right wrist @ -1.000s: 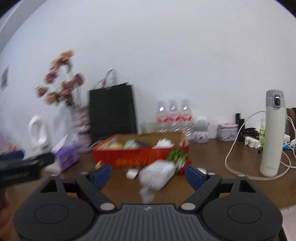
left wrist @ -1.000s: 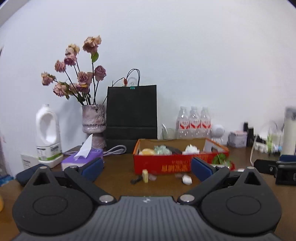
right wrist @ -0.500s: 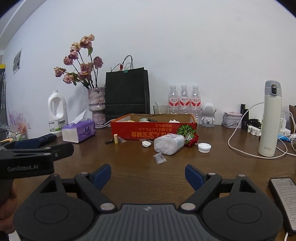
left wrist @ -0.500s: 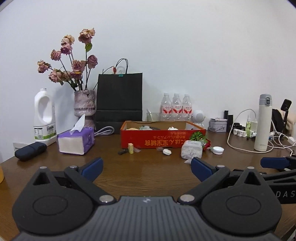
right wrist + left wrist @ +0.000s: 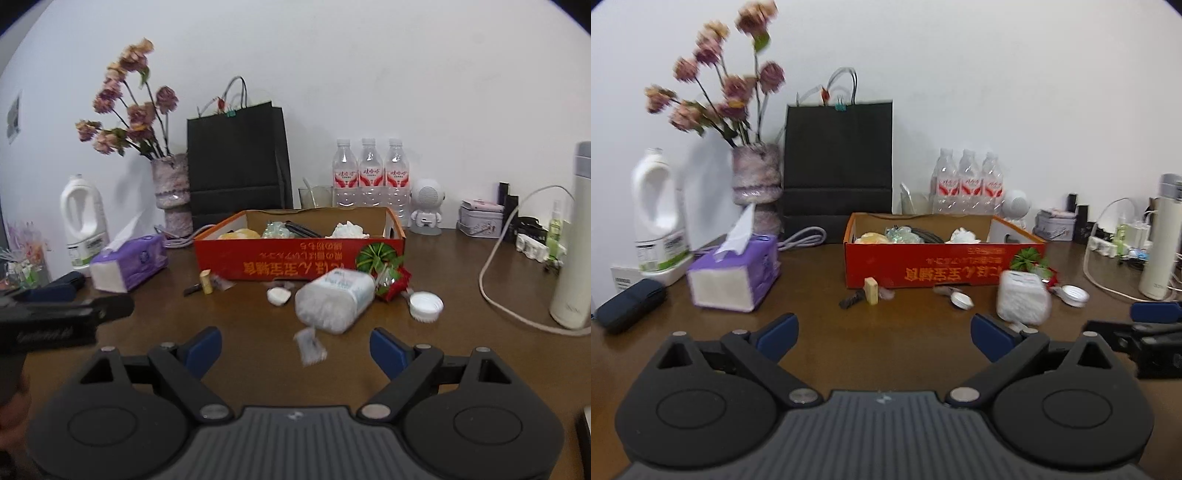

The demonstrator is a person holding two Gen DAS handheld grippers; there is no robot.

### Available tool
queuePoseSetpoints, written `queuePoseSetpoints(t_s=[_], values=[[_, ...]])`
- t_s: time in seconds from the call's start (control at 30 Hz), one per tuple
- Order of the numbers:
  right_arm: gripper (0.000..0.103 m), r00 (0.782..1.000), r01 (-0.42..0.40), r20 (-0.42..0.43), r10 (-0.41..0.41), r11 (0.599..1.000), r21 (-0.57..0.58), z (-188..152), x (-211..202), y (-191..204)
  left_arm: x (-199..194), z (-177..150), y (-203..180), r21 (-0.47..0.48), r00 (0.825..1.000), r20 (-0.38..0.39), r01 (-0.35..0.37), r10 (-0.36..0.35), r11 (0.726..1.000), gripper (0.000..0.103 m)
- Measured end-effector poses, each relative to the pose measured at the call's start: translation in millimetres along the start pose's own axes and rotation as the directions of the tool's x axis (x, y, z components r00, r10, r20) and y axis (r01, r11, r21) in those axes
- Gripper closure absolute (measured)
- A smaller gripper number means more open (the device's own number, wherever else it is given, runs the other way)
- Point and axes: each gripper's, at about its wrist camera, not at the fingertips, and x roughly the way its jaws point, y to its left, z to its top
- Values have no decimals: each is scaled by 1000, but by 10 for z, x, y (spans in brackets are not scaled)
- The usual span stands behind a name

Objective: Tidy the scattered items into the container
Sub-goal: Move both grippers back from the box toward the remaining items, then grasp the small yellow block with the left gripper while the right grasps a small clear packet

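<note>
while both claws hover over the counter [image 5: 461,280], the left claw [image 5: 884,334] has just been closing a bit, nothing between. right claw [image 5: 295,349] gapes wide, empty, facing the jar [image 5: 332,301] by the box [image 5: 295,256].

Red box [image 5: 923,264] on brown table [image 5: 820,325], scattered bits before it, tissue pack [image 5: 735,277] left.

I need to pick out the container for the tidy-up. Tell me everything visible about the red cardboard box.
The red cardboard box is a shallow, open-topped tray with plain brown inner walls and yellow printed characters, upside down, along its front. It sits flat on the brown wooden table, before the black paper bag. Inside lie a yellowish item, crinkled clear wrapping, something dark and crumpled white paper. A green-and-red packet rests against its front right corner.
</note>
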Motion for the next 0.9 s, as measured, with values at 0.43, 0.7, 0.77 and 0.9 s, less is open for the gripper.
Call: queuePoseSetpoints(t_s=[0.43, 0.7, 0.77, 0.9], values=[[44, 984, -121, -136, 116, 992, -32, 387, 1161, 157, 1681, 327, 237, 18, 983, -180, 36, -32, 999, 70], [49, 971, -56, -237, 31, 993, -101, 695, 2068, 379, 1713, 287, 300, -19, 981, -173, 85, -87, 996, 91], [54, 958, -22, -286, -11, 994, -111, 698, 2272, 394, 1633, 303, 311, -20, 986, -136, 95, -97, 995, 91], [76, 955, -2, -295, -33, 993, -117, 649, 2399, 391, 1505, 370, 364, -44, 992, -72, 103, -106, 994, 91]])
